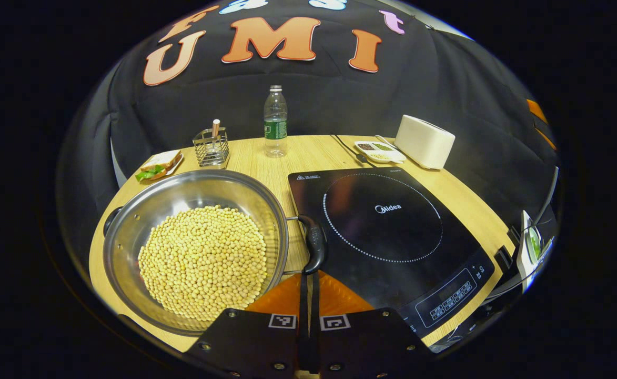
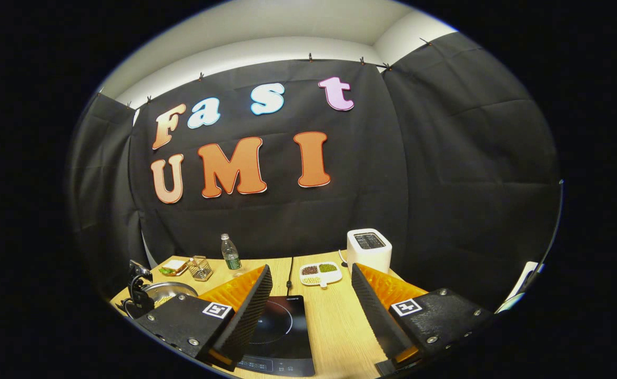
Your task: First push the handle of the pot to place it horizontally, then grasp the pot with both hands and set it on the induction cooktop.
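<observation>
One pot [image 1: 195,247] (full of beans), one induction cooktop [image 1: 387,237]; left gripper [image 1: 308,281] closed empty, right gripper [image 2: 311,310] wide.

Counted: one pot [image 1: 195,247] heaped with beans too many to count, two pot handles, one induction cooktop [image 1: 387,237], one water bottle [image 1: 275,122], one wire caddy [image 1: 211,148] holding one stick, one sandwich plate [image 1: 158,164], one toaster [image 1: 424,141], one snack tray [image 1: 379,151] with three compartments, one worktop [image 1: 308,152].
</observation>
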`<action>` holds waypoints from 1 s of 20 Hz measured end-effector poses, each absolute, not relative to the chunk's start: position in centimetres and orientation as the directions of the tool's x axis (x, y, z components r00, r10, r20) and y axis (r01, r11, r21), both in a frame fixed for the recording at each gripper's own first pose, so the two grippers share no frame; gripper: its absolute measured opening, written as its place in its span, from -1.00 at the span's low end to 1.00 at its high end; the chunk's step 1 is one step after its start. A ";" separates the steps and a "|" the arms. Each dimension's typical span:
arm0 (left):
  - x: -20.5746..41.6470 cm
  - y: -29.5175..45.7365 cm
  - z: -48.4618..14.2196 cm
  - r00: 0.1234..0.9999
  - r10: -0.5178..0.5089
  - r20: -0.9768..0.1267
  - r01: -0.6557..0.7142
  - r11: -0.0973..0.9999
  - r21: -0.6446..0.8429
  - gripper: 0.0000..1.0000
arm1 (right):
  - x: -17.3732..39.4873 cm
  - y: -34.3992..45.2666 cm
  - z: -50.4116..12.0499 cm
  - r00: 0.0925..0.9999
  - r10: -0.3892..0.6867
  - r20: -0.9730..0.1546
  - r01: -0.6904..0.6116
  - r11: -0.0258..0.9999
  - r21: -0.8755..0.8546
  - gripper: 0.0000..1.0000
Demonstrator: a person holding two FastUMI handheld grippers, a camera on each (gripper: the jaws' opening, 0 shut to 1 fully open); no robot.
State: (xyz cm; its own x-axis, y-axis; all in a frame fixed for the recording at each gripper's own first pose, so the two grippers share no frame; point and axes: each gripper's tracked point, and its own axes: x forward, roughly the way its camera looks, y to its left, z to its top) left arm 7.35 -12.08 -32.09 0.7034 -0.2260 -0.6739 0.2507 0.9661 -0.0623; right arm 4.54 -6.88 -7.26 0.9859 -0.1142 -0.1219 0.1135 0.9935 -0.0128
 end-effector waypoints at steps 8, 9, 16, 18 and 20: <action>8.8 -12.3 -32.1 0.708 -0.233 -0.667 0.265 0.963 -0.055 -0.97 | 4.7 -6.0 -7.5 0.985 -0.116 -0.128 0.114 0.993 -0.019 0.80; 9.0 -12.3 -32.1 0.708 -0.239 -0.664 0.270 0.961 -0.058 -0.97 | 4.6 -5.9 -7.6 0.985 -0.117 -0.129 0.115 0.993 -0.018 0.80; 8.1 -11.7 -30.1 0.732 -0.272 -0.624 0.278 0.956 -0.091 -0.96 | 4.6 -3.6 -7.7 0.985 -0.113 -0.134 0.112 0.994 -0.017 0.80; 7.8 -10.8 -28.3 0.757 -0.282 -0.589 0.284 0.955 -0.091 -0.96 | 4.8 -2.3 -7.9 0.985 -0.104 -0.135 0.103 0.995 -0.009 0.89; 7.2 -8.9 -26.2 0.786 -0.277 -0.553 0.275 0.957 -0.089 -0.96 | 5.1 -0.4 -8.5 0.986 -0.080 -0.143 0.082 0.997 0.007 0.89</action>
